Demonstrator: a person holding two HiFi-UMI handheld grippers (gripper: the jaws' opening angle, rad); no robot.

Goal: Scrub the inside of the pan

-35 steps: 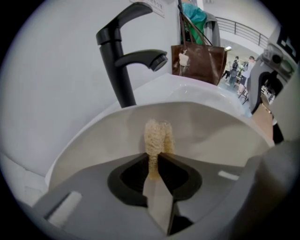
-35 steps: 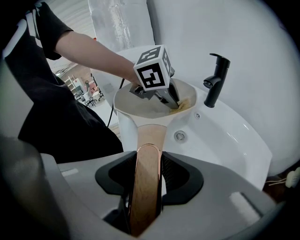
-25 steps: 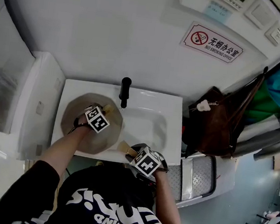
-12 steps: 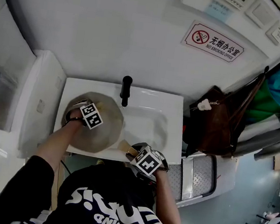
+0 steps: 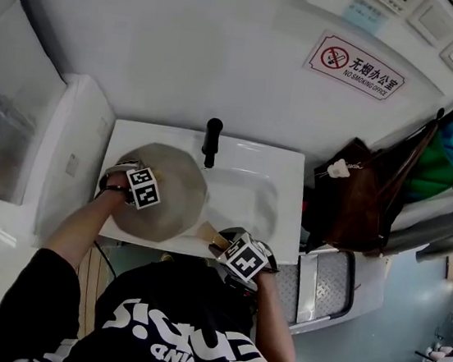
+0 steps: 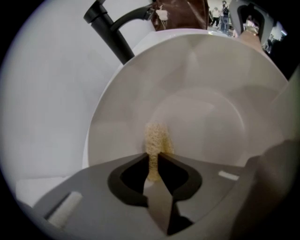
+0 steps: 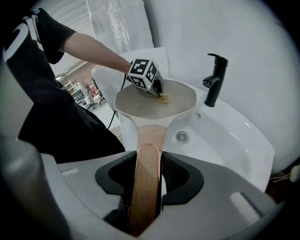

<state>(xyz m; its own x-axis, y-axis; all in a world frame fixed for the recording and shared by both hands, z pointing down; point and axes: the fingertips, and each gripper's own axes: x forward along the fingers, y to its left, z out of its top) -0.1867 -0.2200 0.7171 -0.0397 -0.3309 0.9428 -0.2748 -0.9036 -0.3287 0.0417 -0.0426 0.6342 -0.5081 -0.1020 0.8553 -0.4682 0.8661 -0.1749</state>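
Left gripper (image 6: 153, 159) is pinching a small yellow sponge (image 6: 154, 138) inside the pale round pan (image 6: 213, 79). Right gripper (image 7: 149, 161) is clamping its tan wooden handle (image 7: 150, 136). Advisable: pressing firmly, circling outward to the walls.

Black faucet (image 5: 212, 139), brown bag (image 5: 362, 206)

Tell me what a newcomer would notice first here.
A wide grey pan sits at the left of the white sink, beside a black faucet. The left hand-held gripper holds a yellow sponge against its inside, while the right hand-held gripper clamps the pan's wooden handle.
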